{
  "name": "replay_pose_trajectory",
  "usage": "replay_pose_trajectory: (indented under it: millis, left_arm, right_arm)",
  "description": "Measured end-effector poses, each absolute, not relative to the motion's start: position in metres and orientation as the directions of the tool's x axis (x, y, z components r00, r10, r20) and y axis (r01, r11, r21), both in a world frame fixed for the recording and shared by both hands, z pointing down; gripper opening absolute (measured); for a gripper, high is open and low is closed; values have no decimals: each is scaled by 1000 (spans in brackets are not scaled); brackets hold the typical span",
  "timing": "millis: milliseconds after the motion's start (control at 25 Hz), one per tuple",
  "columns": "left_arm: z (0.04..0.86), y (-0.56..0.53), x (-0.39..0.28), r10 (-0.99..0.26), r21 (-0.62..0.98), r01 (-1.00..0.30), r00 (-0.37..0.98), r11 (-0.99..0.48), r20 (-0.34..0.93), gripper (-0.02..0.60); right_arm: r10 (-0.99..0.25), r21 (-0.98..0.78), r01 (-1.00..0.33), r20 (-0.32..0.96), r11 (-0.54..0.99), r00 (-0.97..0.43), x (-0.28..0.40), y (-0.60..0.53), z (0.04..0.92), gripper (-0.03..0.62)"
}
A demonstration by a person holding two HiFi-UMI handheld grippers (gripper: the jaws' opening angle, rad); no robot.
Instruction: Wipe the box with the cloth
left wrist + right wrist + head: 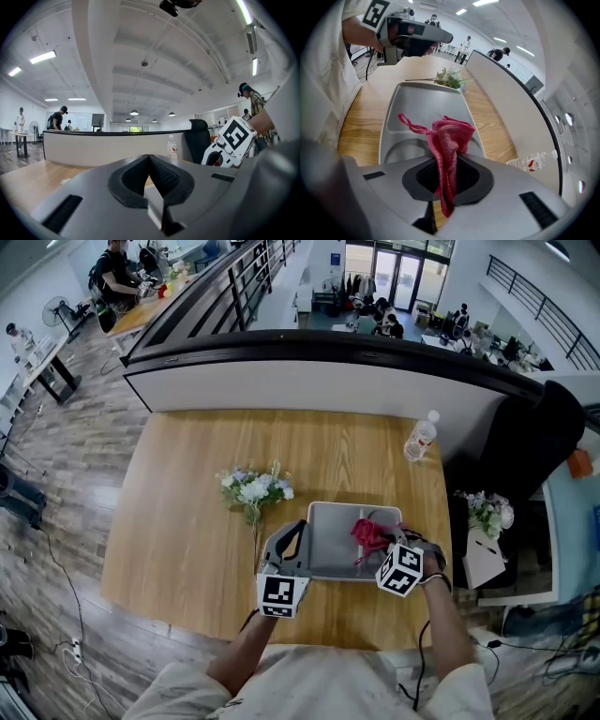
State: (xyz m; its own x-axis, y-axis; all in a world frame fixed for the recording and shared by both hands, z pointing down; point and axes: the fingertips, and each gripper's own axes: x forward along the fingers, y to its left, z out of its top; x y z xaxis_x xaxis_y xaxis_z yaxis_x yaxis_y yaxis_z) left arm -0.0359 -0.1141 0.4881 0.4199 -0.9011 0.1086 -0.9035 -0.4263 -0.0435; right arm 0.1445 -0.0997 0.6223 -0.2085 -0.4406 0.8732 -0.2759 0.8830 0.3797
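On the wooden table (187, 521), a small bunch of flowers (253, 488) lies left of centre, just beyond the box's far-left corner. The left gripper (149, 159) sits at the near-left corner of the grey box (328, 540). Its jaws are drawn together at the tips, and a pale strip low in the gap may be the box's rim – I cannot say for sure. To the right, the red cloth (447, 140) hangs pinched between the right gripper's (447, 165) closed jaws. Its loose end drapes over the right part of the box's inside. A water bottle (421, 437) stands far right, well apart. Wiping looks just begun or about to begin – next, the cloth needs pressing flat and sweeping leftward across the floor of the box.
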Motion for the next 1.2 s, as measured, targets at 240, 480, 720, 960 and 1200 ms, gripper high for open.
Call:
replay_pose_trajectory:
  millis: [240,480,720,960,1200]
  left_arm:
    - [489,-114,-38,-902,-44,-905,416,-423,113,14]
    - [490,-115,-34,-897,-40,-901,425,-432,118,14]
    - [492,-116,-27,-889,-32,-893,442,-448,121,14]
    - [495,-116,-25,-886,-25,-892,446,-452,127,14]
    - [499,-115,-22,-881,-21,-887,454,-461,131,14]
  right_arm:
    - [-437,385,-257,879,887,-192,144,-94,622,60]
    - [-443,394,-254,878,883,-181,145,-91,617,61]
    - [-437,383,-269,881,884,-181,145,-79,617,63]
    - [-403,353,-264,900,898,-168,145,-65,622,63]
    - [-376,326,-269,912,906,-164,143,-54,626,63]
